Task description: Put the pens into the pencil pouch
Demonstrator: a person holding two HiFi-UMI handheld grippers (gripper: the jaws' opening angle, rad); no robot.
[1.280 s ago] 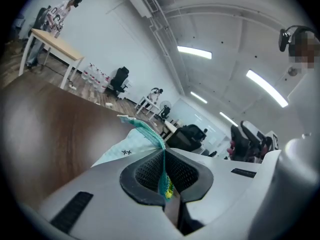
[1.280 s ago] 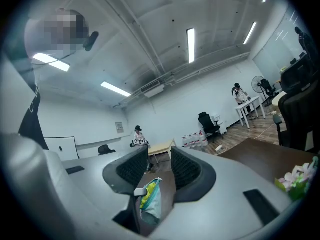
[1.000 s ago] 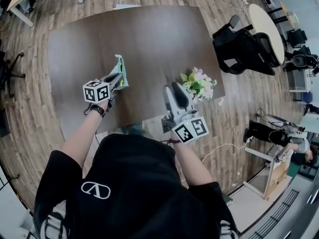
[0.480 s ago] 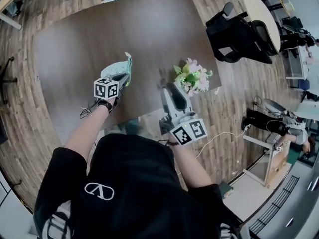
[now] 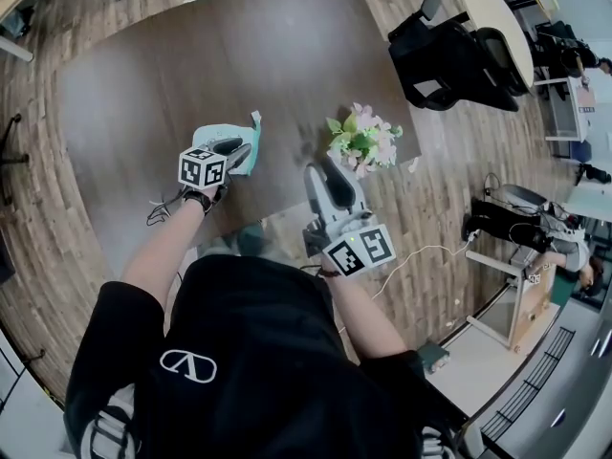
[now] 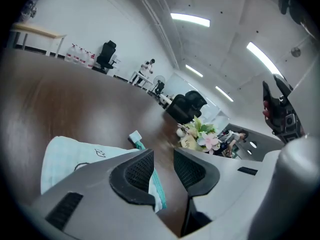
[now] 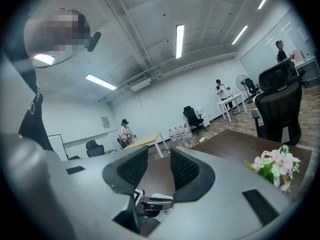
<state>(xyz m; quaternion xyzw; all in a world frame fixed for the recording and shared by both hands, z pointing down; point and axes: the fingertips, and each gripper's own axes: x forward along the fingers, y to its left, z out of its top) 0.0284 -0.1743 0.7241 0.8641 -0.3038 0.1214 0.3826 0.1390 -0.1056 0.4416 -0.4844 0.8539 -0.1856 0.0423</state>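
The mint-green pencil pouch [image 5: 247,161] lies flat on the dark brown table [image 5: 191,65], near its front edge. In the left gripper view the pouch [image 6: 75,156] spreads out under the left jaw, with its zip tab [image 6: 135,136] pointing away. My left gripper [image 5: 232,147] hangs just over the pouch. Its jaws are opening and only bare table shows in the gap [image 6: 164,166]. My right gripper [image 5: 319,173] hovers at the table's front edge, to the right of the pouch, open with nothing between its jaws [image 7: 159,166]. No pen shows in any view.
A small bunch of flowers [image 5: 363,140] stands on the table just right of my right gripper. Black office chairs [image 5: 449,51] and a round table [image 5: 497,17] stand beyond the table's right side. Wooden floor surrounds the table.
The left gripper came down towards the table with the pouch hanging from it. The pouch now lies flat and the left jaws have parted from it. The right gripper barely moved.
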